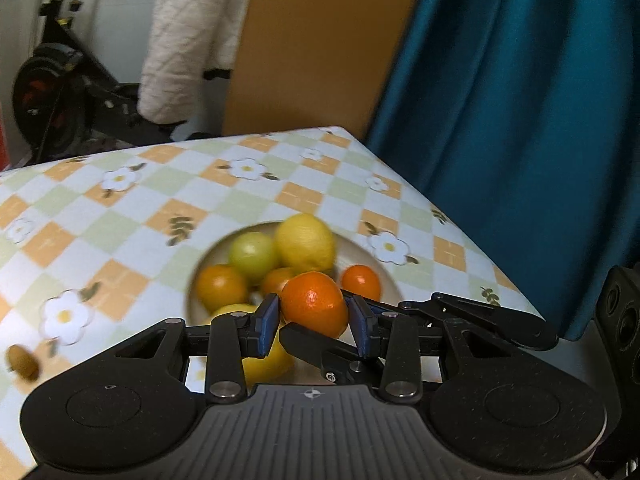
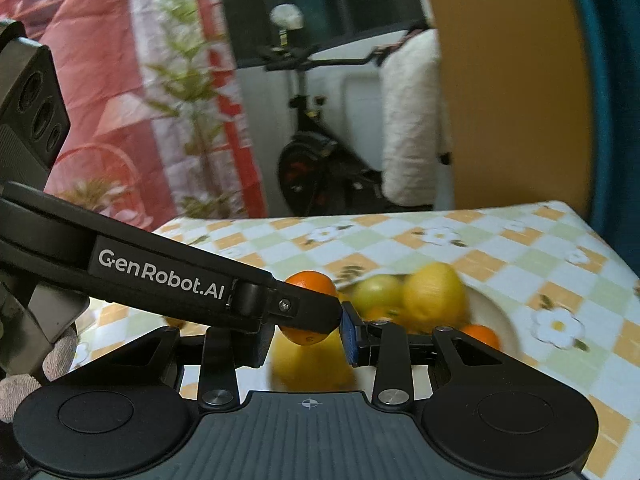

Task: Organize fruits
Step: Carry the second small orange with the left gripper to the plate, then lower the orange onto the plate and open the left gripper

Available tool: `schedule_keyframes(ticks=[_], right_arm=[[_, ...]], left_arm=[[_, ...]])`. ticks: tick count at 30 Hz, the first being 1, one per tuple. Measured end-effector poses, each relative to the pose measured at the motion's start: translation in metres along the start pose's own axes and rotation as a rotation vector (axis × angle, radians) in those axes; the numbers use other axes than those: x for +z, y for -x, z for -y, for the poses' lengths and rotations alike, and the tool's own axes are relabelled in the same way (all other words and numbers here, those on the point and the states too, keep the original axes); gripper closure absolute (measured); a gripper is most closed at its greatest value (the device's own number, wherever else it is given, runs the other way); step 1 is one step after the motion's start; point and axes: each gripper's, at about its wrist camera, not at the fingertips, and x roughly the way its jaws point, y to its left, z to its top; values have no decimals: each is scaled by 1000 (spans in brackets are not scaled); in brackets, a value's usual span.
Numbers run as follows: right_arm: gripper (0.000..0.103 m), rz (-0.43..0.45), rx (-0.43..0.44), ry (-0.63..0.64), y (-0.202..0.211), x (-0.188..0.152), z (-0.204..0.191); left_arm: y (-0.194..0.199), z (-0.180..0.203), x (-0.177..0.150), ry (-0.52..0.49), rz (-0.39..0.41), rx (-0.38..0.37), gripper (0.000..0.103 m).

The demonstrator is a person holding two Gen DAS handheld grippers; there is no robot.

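An orange mandarin [image 1: 314,304] hangs just above a white plate [image 1: 386,270] of fruit. My left gripper [image 1: 314,322] is shut on it, blue pads [image 1: 267,324] pressing both sides. A black finger of the right gripper [image 1: 316,346] crosses under it from the right. In the right wrist view the same mandarin [image 2: 310,280] sits in my right gripper [image 2: 308,336], against its blue pad [image 2: 350,334]. The left gripper's finger [image 2: 168,280] lies across it and hides the other pad. On the plate [image 2: 494,312] lie lemons [image 1: 304,244], a green fruit [image 1: 254,254] and oranges [image 1: 220,288].
The plate stands on a checked, flowered tablecloth [image 1: 120,216] near the table's right edge [image 1: 460,220]. A small brown thing [image 1: 22,362] lies at the left. Beyond are a teal curtain [image 1: 520,120], a brown board [image 1: 320,40] and an exercise bike [image 1: 60,80].
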Motion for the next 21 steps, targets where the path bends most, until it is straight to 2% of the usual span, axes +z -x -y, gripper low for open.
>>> schedule_keyframes(ticks=[10, 21], right_arm=[[71, 1, -69, -122, -13, -20, 54], [71, -15, -80, -144, -23, -29, 65]], left_arm=[[-43, 19, 6, -27, -63, 14, 63], [-57, 19, 8, -33, -94, 32, 63]])
